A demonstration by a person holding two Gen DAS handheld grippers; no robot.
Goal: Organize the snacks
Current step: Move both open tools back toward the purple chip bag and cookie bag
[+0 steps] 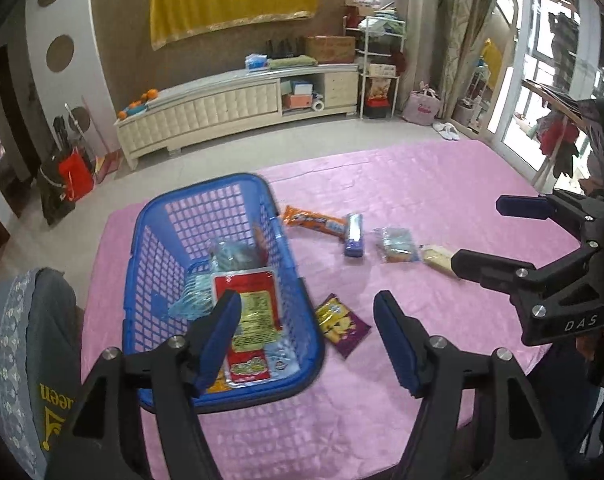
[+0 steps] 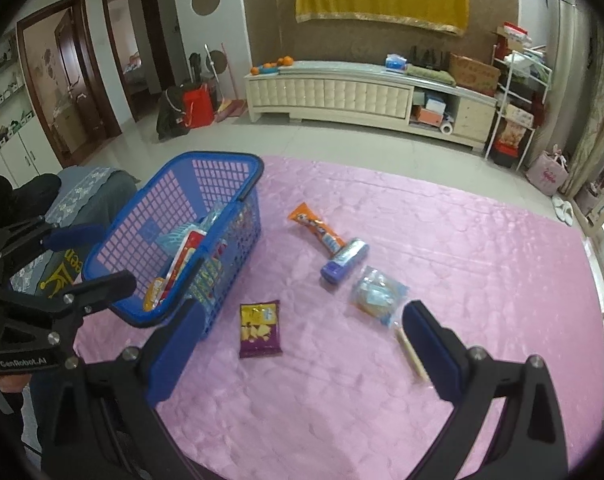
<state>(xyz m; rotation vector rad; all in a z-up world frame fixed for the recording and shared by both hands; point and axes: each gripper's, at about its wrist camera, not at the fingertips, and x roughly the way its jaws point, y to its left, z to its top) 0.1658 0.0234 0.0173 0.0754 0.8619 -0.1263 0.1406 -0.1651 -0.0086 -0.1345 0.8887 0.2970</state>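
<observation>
A blue plastic basket (image 1: 150,256) (image 2: 174,208) stands on the pink tablecloth (image 1: 422,184) and holds several snack packs, a red one (image 1: 254,312) on top. My left gripper (image 1: 306,340) is open and empty above the basket's near right corner. On the cloth lie a purple chip bag (image 1: 344,326) (image 2: 259,328), an orange bar (image 1: 312,220) (image 2: 316,226), a blue-purple pack (image 1: 354,236) (image 2: 344,262), a clear bag of biscuits (image 1: 396,244) (image 2: 378,294) and a cream stick (image 1: 436,258) (image 2: 412,354). My right gripper (image 2: 298,350) (image 1: 478,236) is open, empty, over the chip bag and stick.
A chair with a grey cloth (image 1: 26,340) (image 2: 90,196) stands at the table's left edge beside the basket. A cream TV cabinet (image 1: 238,100) and a cluttered shelf rack (image 1: 378,68) stand across the tiled floor. A mirror and windows are at the right.
</observation>
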